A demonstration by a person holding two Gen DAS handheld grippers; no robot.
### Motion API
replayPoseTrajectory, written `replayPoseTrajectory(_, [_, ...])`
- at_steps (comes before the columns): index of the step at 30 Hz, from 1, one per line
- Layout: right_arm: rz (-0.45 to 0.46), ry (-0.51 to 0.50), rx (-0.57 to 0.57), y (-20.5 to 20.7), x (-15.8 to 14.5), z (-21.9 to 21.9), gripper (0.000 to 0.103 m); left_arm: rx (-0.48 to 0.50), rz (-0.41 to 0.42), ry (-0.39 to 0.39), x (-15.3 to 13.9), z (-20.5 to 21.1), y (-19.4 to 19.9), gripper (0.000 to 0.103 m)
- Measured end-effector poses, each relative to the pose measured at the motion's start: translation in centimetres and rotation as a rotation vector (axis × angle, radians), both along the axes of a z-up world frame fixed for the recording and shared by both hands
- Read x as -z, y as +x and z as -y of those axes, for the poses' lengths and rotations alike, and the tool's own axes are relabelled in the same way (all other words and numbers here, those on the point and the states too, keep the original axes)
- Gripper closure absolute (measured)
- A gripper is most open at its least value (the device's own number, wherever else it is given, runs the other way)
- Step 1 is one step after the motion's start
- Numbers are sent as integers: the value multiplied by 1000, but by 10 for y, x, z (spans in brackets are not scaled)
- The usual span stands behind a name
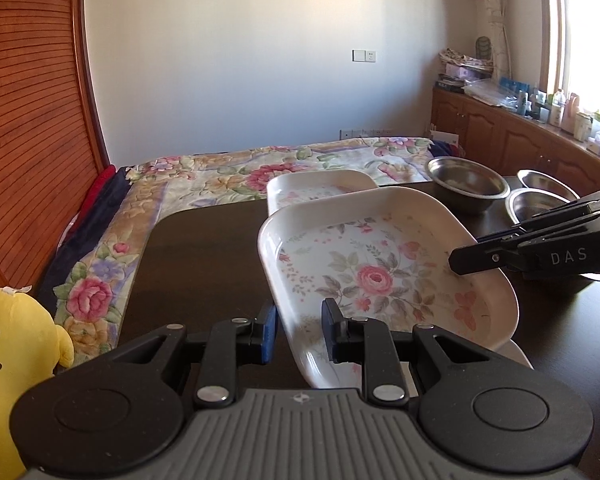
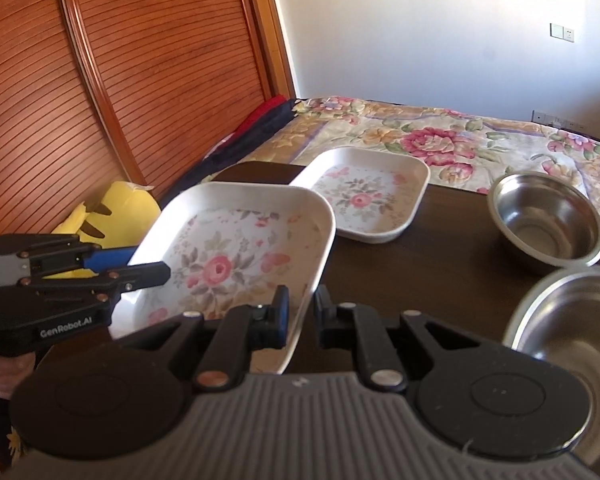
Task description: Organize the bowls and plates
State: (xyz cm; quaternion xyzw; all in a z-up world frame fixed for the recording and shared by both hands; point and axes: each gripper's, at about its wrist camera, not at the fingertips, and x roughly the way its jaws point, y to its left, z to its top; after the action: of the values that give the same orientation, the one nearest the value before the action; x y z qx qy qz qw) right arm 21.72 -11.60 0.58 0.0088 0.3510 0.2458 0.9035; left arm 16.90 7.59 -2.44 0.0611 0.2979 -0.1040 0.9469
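Note:
A white square plate with a rose print (image 1: 380, 272) (image 2: 228, 256) is held tilted above the dark table, gripped on two opposite rims. My left gripper (image 1: 300, 330) is shut on its near-left rim; it also shows in the right wrist view (image 2: 140, 270). My right gripper (image 2: 302, 314) is shut on the other rim; it also shows in the left wrist view (image 1: 466, 260). A second floral plate (image 1: 320, 188) (image 2: 368, 196) lies flat on the table behind. Three steel bowls (image 1: 466, 184) (image 1: 540, 180) (image 1: 534, 206) stand at the right; two of them show in the right wrist view (image 2: 548, 222) (image 2: 576, 320).
The dark table (image 1: 204, 272) (image 2: 420, 264) stands against a bed with a floral blanket (image 1: 228, 172) (image 2: 440, 136). A yellow plush toy (image 1: 16, 340) (image 2: 116, 208) sits to the left. A slatted wooden wardrobe (image 1: 28, 120) stands left, and a cluttered cabinet (image 1: 540, 120) at the far right.

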Motion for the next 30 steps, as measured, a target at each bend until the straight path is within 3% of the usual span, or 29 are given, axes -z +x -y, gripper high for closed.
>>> replayPoseTrajectory(30, [35,43,56,-88,7,41,88,38,-9,-24,9,30,-87,78])
